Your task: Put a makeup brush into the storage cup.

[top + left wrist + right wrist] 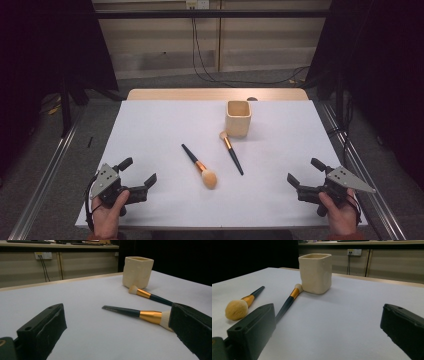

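Note:
Two makeup brushes lie on the white table. The bigger brush has a round tan head near the front middle; it appears too in the left gripper view and the right gripper view. The slimmer brush points its small head at a cream square cup standing upright behind it. My left gripper rests at the front left corner, open and empty. My right gripper rests at the front right, open with nothing between its jaws.
A wooden strip borders the table's far edge. Metal rails run along both sides on the floor. Cables hang down the back wall. Bare tabletop lies between the grippers and the brushes.

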`<state>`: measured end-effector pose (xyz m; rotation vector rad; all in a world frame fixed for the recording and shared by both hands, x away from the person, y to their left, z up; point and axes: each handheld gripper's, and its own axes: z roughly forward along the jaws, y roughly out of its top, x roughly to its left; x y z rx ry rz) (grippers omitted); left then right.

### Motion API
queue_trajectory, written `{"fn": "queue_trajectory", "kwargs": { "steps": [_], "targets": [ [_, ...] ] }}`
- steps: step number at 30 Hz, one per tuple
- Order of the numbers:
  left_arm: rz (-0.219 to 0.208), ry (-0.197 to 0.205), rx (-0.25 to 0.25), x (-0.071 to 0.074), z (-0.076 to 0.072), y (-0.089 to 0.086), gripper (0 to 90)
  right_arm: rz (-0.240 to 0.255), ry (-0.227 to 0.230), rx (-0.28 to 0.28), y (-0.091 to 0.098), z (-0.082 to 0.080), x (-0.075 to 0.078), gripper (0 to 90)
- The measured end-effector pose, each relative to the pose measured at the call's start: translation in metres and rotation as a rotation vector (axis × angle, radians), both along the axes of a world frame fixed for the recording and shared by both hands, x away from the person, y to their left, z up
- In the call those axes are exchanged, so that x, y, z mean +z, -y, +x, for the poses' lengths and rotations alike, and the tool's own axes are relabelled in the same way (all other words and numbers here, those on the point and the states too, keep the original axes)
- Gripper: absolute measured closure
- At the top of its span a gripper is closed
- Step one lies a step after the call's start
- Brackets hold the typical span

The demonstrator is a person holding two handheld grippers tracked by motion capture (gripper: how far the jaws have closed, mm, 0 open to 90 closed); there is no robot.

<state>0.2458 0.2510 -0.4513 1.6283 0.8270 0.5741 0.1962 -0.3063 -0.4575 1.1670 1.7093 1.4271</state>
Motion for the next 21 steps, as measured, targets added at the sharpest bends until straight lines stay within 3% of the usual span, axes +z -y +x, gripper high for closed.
{"fn": "queue_trajectory", "kwargs": {
  "steps": [11,16,21],
  "targets": [
    [0.018,-0.016,-0.009,-0.001,0.002,0.003,1.3,0.01,-0.008,0.008,0.0,0.001,-0.002,0.0],
    [0.005,-0.044,-0.028,-0.001,0.001,0.007,0.9,0.014,-0.01,0.013,0.0,0.0,-0.001,0.0],
    [0.017,-0.037,-0.042,0.004,-0.002,0.011,1.2,0.015,-0.008,0.022,-0.004,-0.001,0.001,0.0]
  ]
}}
